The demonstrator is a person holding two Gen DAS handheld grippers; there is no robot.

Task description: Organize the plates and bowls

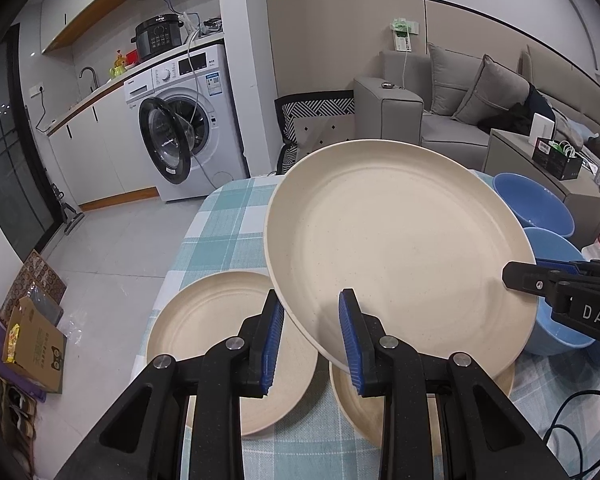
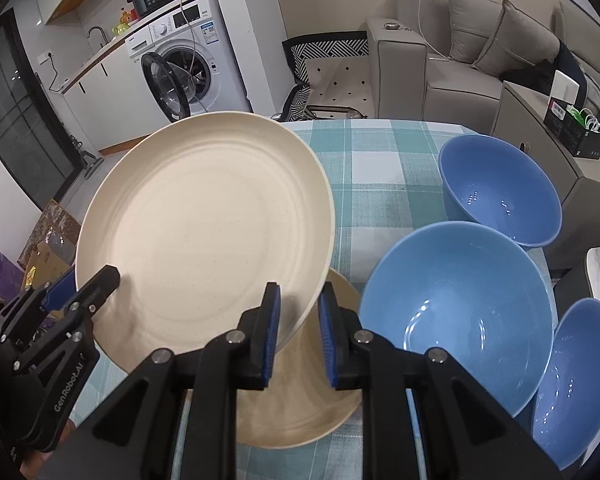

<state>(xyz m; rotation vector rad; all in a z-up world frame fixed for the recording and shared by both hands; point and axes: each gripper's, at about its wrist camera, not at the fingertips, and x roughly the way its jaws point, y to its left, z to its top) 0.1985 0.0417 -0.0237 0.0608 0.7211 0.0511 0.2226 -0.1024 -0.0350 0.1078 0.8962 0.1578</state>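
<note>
A large cream plate [image 1: 396,240] [image 2: 204,232] hangs tilted above the checked tablecloth [image 2: 380,184]. My left gripper [image 1: 310,312] [image 2: 104,280] is shut on its near left rim. My right gripper [image 2: 300,304] [image 1: 516,276] is shut on the opposite rim. Two more cream plates lie on the table below it: one to the left [image 1: 204,320], one directly underneath [image 1: 380,412] [image 2: 308,392]. Three blue bowls stand to the right: a far one [image 2: 500,188] [image 1: 532,204], a middle one [image 2: 460,300] and a near one [image 2: 580,380] at the frame edge.
The table's left edge [image 1: 188,240] drops to a tiled floor with cardboard boxes [image 1: 36,344]. Beyond it a washing machine [image 1: 180,120] stands with its door open. A grey sofa [image 1: 460,92] and a side table [image 2: 548,136] with boxes lie behind the bowls.
</note>
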